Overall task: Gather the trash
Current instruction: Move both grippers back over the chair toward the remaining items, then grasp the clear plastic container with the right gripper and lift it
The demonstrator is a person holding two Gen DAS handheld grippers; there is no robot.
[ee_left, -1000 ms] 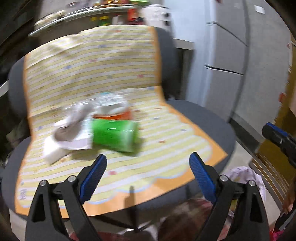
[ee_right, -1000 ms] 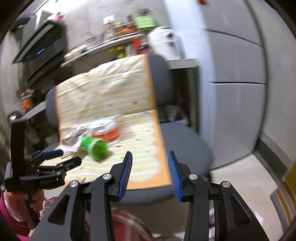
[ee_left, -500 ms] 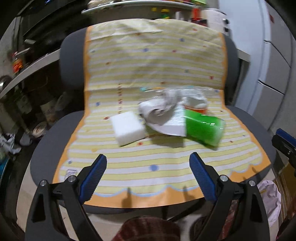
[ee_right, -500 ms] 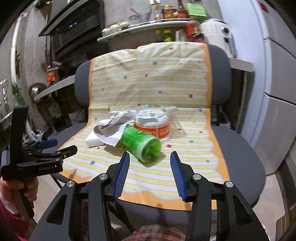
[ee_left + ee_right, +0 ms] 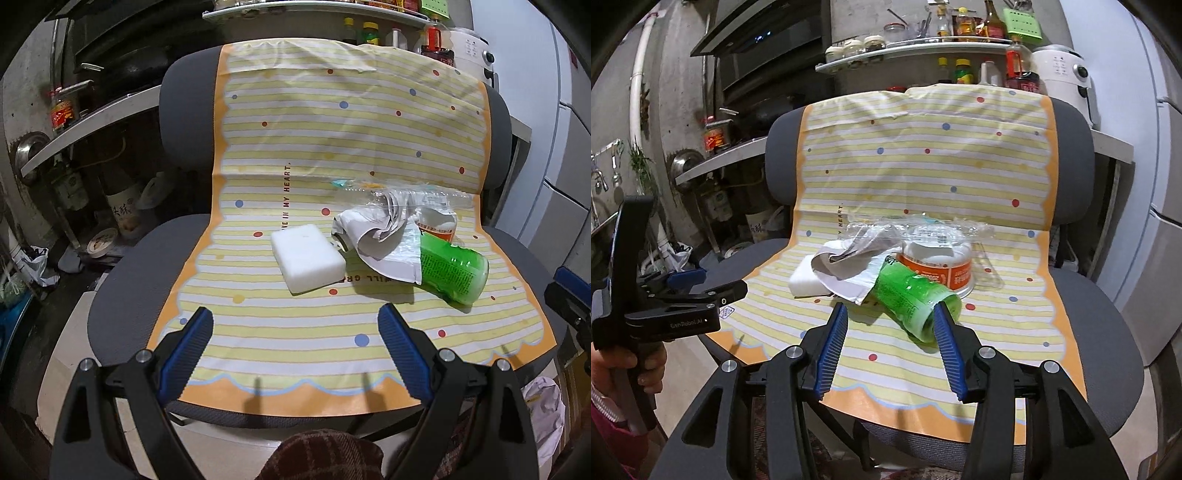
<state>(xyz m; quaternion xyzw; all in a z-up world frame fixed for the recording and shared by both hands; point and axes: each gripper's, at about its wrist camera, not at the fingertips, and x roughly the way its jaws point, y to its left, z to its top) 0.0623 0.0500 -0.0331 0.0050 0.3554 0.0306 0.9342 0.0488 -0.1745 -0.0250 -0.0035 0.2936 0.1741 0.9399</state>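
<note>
"IN MY HEART," on striped cloth [image 5: 288,184]; "GenRobot.AI" on left tongs [image 5: 701,295].

Both grippers swung round to face the chair [image 5: 122,273] squarely and closed in. Right gripper [image 5: 890,332] jaws spread wider, now near the green bottle [image 5: 912,295]. White block [image 5: 306,258] came into left view, at bottle's 9 o'clock.

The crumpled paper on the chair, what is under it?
The crumpled paper drapes over the top end of the green bottle and part of the white block. Something small and metallic peeks out at its edge; what else it covers cannot be seen.
</note>
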